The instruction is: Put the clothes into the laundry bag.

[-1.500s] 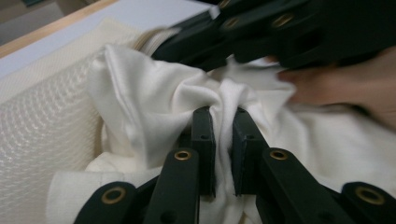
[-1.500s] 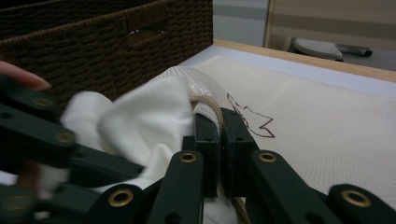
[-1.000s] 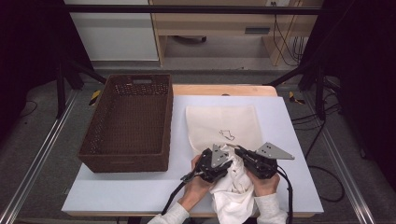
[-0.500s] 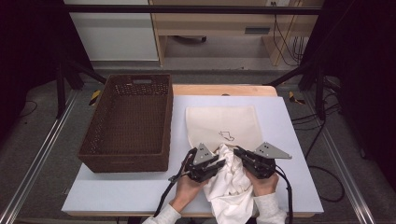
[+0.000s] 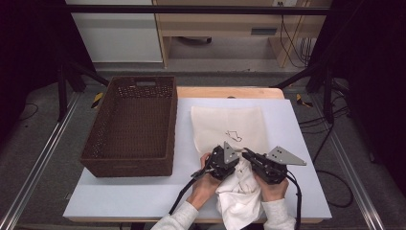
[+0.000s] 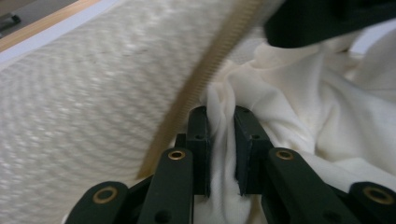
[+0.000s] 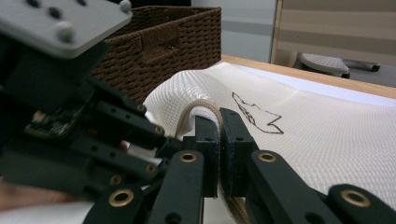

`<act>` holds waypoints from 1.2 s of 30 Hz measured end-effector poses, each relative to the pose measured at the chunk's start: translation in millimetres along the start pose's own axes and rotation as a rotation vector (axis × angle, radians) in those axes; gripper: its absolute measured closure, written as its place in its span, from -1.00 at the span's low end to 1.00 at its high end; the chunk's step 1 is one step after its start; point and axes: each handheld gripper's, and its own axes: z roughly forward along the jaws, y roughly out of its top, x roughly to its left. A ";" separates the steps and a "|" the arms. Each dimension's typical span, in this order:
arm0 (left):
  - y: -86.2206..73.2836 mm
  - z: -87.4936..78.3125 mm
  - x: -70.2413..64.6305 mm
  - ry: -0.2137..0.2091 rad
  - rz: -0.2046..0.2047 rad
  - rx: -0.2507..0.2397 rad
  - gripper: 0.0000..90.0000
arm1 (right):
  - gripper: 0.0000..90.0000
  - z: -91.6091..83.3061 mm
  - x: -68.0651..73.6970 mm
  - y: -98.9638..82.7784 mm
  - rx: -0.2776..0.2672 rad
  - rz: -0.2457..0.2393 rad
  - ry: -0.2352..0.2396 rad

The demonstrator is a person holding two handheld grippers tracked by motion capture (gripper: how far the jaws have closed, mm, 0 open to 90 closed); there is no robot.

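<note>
At the near edge of the desk (image 5: 143, 196), a bunched white cloth (image 5: 239, 191) spilled toward the person, lying between the two hands. The left gripper (image 6: 219, 140) had just been closing, and its black jaws pinched a fold of that white cloth between them (the fabric stood up in a ridge between the pads). Just beside it, the right gripper (image 7: 219, 140) stood clamped on the tan zipper edge (image 7: 205, 106) of a cream mesh pouch (image 5: 230, 127), its jaws nearly together with only the thin strip between. In the high view the two grippers sat close side by side at the pouch's near end, where the cloth met its opening. The pouch lay flat beyond them, a small dark outline drawing (image 5: 233, 136) on its face. Farther left stood a brown wicker basket (image 5: 131, 160), well apart from the pouch.
</note>
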 end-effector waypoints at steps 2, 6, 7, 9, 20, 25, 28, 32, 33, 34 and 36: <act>-0.4 -0.7 0.7 0.002 -0.004 -0.001 0.69 | 0.93 0.1 0.0 -0.2 0.002 -0.001 -0.001; -5.4 -18.5 -1.1 -0.004 -0.034 -0.054 0.20 | 0.93 1.2 -0.7 -2.4 0.020 -0.006 -0.018; -5.4 -18.5 -1.1 -0.004 -0.034 -0.054 0.06 | 0.93 1.2 -0.7 -2.4 0.020 -0.006 -0.018; -11.5 -45.8 0.5 -0.037 -0.071 -0.121 -0.20 | 0.93 1.1 -2.0 -3.9 0.027 -0.002 -0.021; -43.4 -62.0 -20.0 -0.176 -0.146 -0.060 -0.54 | 0.93 5.4 0.4 -5.9 0.047 -0.022 -0.030; -45.3 -37.2 -31.0 -0.199 -0.115 -0.048 0.19 | 0.93 7.6 -0.2 -7.4 0.052 -0.027 -0.023; -43.4 -40.3 -34.9 -0.175 -0.080 -0.072 0.76 | 0.93 7.7 -0.3 -7.5 0.052 -0.020 -0.023; -22.9 -61.0 -42.4 -0.119 -0.018 -0.171 0.82 | 0.93 7.2 -1.5 -7.6 0.043 -0.005 -0.013; -22.9 -61.0 -42.4 -0.119 -0.018 -0.171 0.82 | 0.93 6.9 -1.2 -7.3 0.042 0.001 -0.013; -16.2 -62.3 -42.7 -0.102 -0.002 -0.175 0.82 | 0.93 6.5 -1.1 -6.9 0.040 0.005 -0.013; 1.3 -52.5 -39.7 -0.064 0.034 -0.145 0.82 | 0.93 5.3 -1.3 -5.7 0.037 0.008 -0.014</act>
